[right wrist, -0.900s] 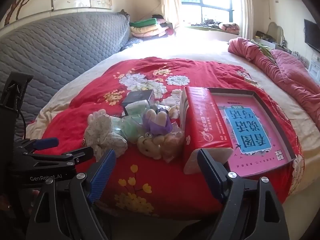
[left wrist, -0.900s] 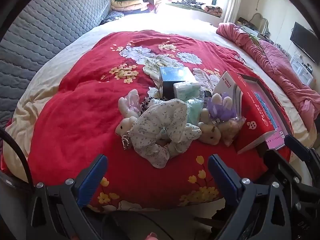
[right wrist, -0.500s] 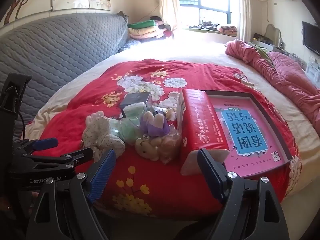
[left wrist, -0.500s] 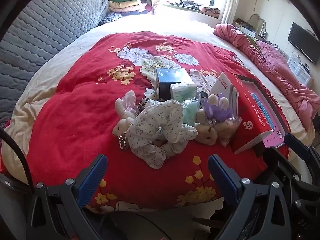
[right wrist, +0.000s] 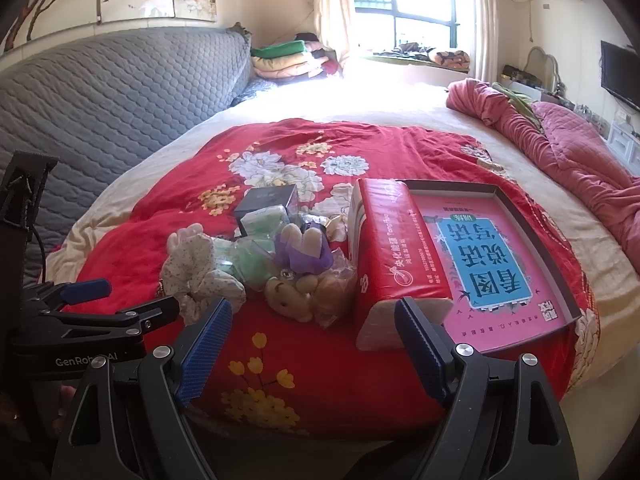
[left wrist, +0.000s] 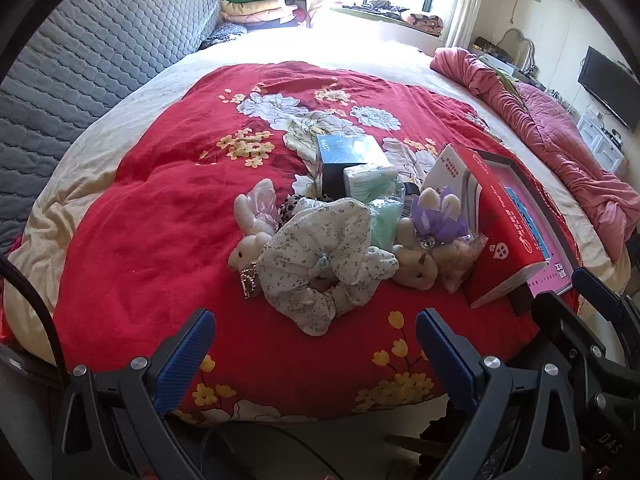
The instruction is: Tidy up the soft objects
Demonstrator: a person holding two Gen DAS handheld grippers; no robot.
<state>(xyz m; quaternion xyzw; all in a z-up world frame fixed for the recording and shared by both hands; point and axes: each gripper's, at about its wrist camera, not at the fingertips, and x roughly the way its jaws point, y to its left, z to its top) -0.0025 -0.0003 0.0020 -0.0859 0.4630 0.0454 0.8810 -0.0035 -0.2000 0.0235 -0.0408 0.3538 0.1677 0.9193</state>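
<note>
A pile of soft things lies on the red flowered quilt (left wrist: 152, 216): a white floral scrunchie (left wrist: 320, 256) (right wrist: 196, 276), a small white plush rabbit (left wrist: 252, 228), a purple-eared plush (left wrist: 438, 216) (right wrist: 304, 248), a beige plush in plastic (left wrist: 416, 268) (right wrist: 292, 300) and a mint packet (left wrist: 384, 220). A red tissue pack (left wrist: 500, 240) (right wrist: 392, 248) leans on an open box with a pink book (right wrist: 492, 256). My left gripper (left wrist: 314, 344) hangs open short of the scrunchie. My right gripper (right wrist: 312, 336) is open, near the tissue pack's front end.
A dark box (left wrist: 344, 156) and a pale tissue pack (left wrist: 370, 184) sit behind the pile. A grey quilted headboard (left wrist: 80, 64) runs along the left. A pink duvet (left wrist: 560, 144) is bunched at the right. Folded bedding (right wrist: 288, 56) is stacked by the window.
Both views have crept slightly forward toward the pile; the objects lie as before and both grippers stay open.
</note>
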